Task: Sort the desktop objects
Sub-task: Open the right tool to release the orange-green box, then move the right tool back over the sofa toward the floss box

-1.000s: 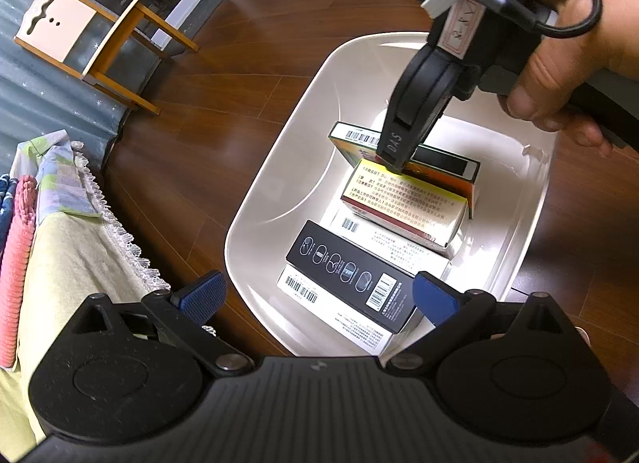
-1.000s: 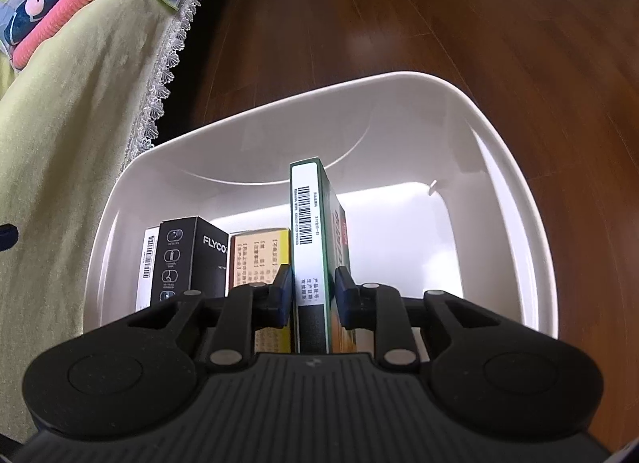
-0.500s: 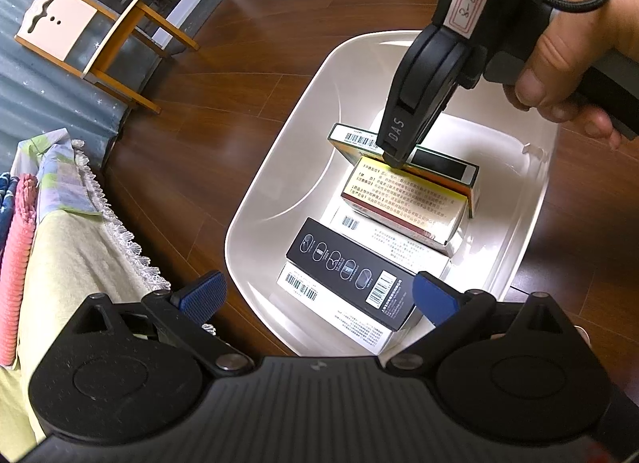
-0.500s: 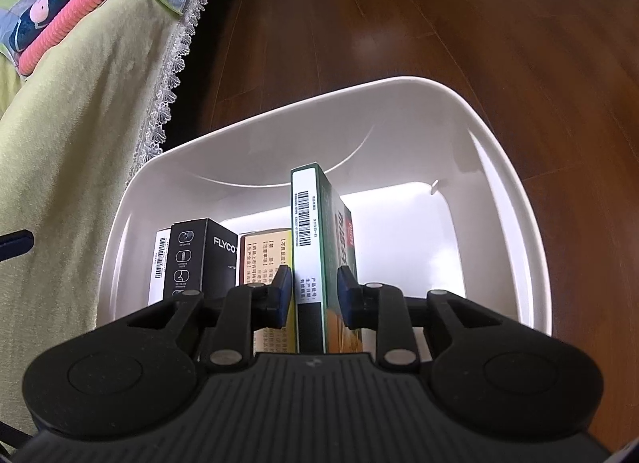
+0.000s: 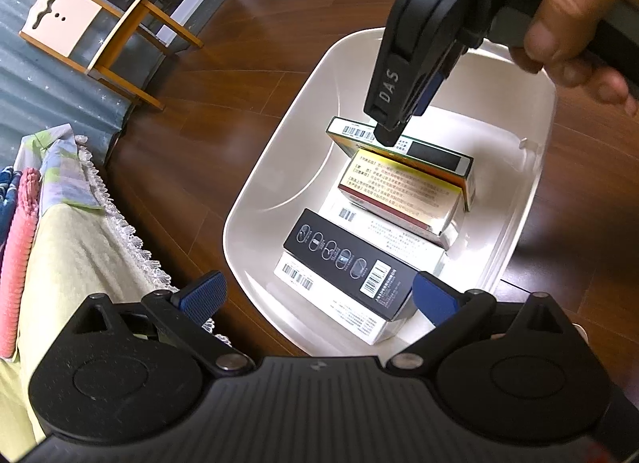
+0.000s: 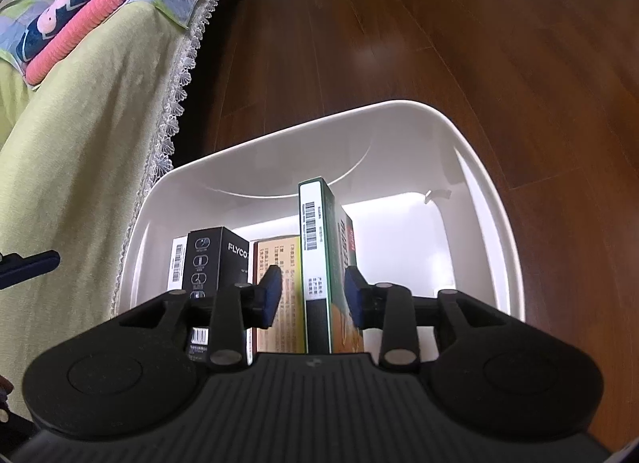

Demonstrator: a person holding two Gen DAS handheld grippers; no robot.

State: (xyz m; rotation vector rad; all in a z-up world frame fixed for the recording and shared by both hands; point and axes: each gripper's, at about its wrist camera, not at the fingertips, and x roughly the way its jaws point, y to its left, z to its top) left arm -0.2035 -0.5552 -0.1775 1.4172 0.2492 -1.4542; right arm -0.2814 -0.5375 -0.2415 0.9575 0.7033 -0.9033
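My right gripper (image 6: 312,297) has its blue-padded fingers (image 6: 269,295) parted either side of the tall green cardboard box (image 6: 319,259) — no grip, pads just clear of it. The box stands on edge in the white plastic tub (image 6: 471,167), at twelve o'clock from my right wrist, leaning by the yellow-and-red carton (image 5: 399,191). My left gripper (image 5: 317,297) hangs wide open, holding nothing, above the black printed box (image 5: 347,263) at the tub's six o'clock end. Risk: the green box looks narrow-footed, so a brush from a pad could tip it toward the empty three o'clock side. Its base is hidden behind my gripper body — I can't see how it sits.
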